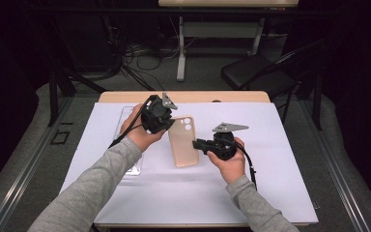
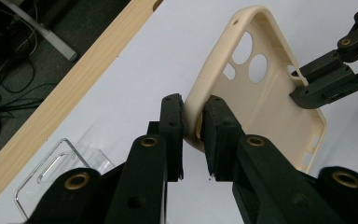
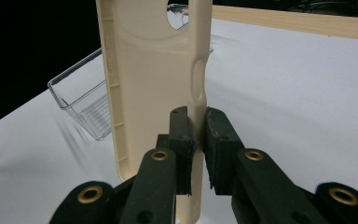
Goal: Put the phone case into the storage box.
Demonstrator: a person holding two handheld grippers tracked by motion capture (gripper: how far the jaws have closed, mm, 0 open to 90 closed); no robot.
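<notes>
A beige phone case (image 1: 182,141) with round camera holes hangs above the white mat, held from both sides. My left gripper (image 1: 166,126) is shut on its left long rim; in the left gripper view the two pads (image 2: 173,122) pinch that rim of the case (image 2: 265,107). My right gripper (image 1: 196,144) is shut on the opposite long rim. The right gripper view has its pads (image 3: 214,140) clamped on the edge of the case (image 3: 154,70), which stands upright there. The right gripper's black jaws also reach in at the upper right of the left gripper view (image 2: 303,95).
A clear plastic tray (image 1: 128,140) lies on the white mat (image 1: 193,183) at the left, partly under the left forearm; it also appears as the tray (image 2: 60,163) and the tray (image 3: 81,109). The table's wooden far edge (image 1: 183,96) borders the mat. A black chair (image 1: 256,72) stands beyond.
</notes>
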